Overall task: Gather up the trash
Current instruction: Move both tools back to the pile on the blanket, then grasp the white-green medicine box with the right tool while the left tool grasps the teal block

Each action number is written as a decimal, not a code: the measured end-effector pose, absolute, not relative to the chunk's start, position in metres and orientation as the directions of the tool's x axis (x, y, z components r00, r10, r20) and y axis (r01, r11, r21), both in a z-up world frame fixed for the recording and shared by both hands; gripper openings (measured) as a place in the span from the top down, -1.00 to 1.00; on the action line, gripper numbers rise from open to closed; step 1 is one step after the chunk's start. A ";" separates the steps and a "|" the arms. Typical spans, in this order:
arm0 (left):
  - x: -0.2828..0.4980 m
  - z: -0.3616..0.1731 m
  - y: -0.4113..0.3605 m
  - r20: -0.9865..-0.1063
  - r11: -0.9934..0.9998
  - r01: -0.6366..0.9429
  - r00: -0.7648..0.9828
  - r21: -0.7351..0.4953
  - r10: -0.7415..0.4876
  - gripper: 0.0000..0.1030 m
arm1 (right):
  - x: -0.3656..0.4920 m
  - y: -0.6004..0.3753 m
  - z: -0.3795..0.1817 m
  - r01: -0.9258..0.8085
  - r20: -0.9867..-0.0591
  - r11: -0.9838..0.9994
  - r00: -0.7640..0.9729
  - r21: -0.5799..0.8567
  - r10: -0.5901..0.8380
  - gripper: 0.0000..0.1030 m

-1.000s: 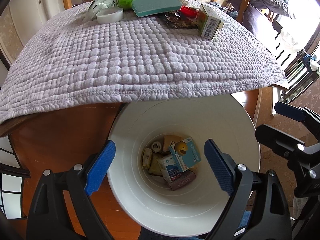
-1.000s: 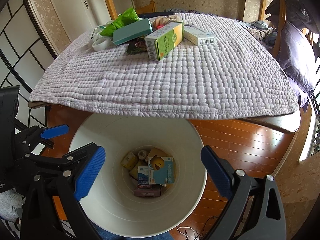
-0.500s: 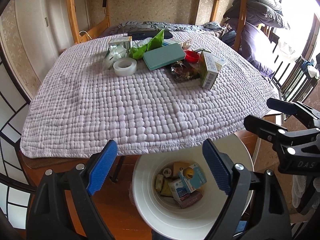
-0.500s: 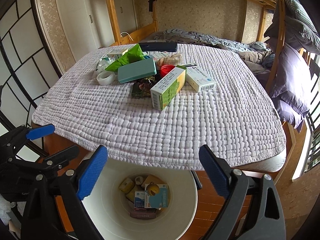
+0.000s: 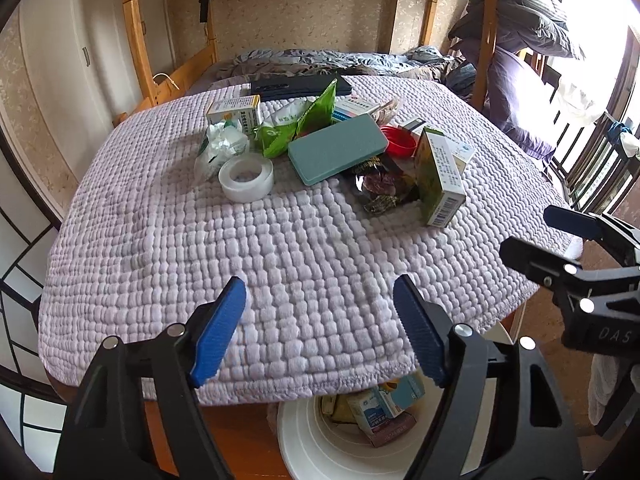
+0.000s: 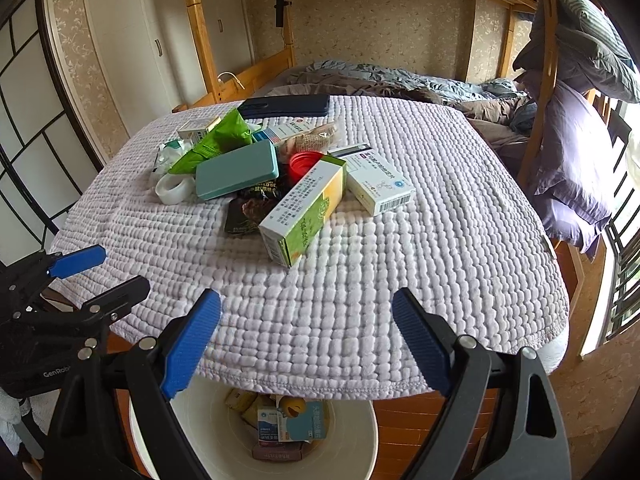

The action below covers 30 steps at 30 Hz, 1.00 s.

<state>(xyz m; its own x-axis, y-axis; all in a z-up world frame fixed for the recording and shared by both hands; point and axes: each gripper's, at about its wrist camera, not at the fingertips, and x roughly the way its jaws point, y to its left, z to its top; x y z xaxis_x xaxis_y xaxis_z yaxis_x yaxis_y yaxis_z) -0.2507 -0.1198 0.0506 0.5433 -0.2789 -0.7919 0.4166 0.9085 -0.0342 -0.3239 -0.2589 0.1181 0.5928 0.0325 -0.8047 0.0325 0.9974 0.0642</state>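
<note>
Green-and-white card formed the nearest piece of trash: a carton that lay on its side on the quilted lilac cover of the table, at the front of the heap. Its long axis ran diagonally in the right wrist view, barcoded end toward the camera and to the left, far end up and to the right beside a red cap. It lay ahead of the right gripper, slightly left of centre, well apart from the blue pads. In the left wrist view the same carton stood off to the right of the left gripper, so the right hand was judged the nearer and better aligned.

The right gripper's jaws were spread wide with nothing between them. The left gripper's jaws had just been closing, yet remained parted and empty.

The carton looked rigid, uncrushed and light; a grip across its narrow faces would probably suit, which calls for the wrist to turn square to the diagonal.

Other trash lay behind: a white box touching the carton, a dark wrapper partly under it, a green packet, a teal case and a tape roll. The white bin stood below the table's near edge, already holding several boxes.
</note>
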 end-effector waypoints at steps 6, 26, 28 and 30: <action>-0.208 0.059 -0.127 -0.773 0.906 0.424 0.577 0.009 -0.262 -0.44 | -0.293 -0.248 0.109 0.063 -0.812 0.995 0.583 0.072 0.022 -0.57; -0.165 0.061 -0.164 -0.768 0.828 0.558 0.552 0.049 -0.326 -0.19 | -0.250 -0.253 0.089 0.192 -0.853 0.980 0.520 0.058 -0.051 -0.28; -0.163 0.056 -0.169 -0.780 0.801 0.597 0.523 0.047 -0.344 -0.19 | -0.251 -0.251 0.086 0.184 -0.857 0.982 0.513 0.054 -0.048 -0.28; -0.161 0.055 -0.172 -0.780 0.773 0.633 0.508 0.050 -0.365 -0.19 | -0.253 -0.251 0.084 0.188 -0.860 0.980 0.508 0.067 -0.038 -0.28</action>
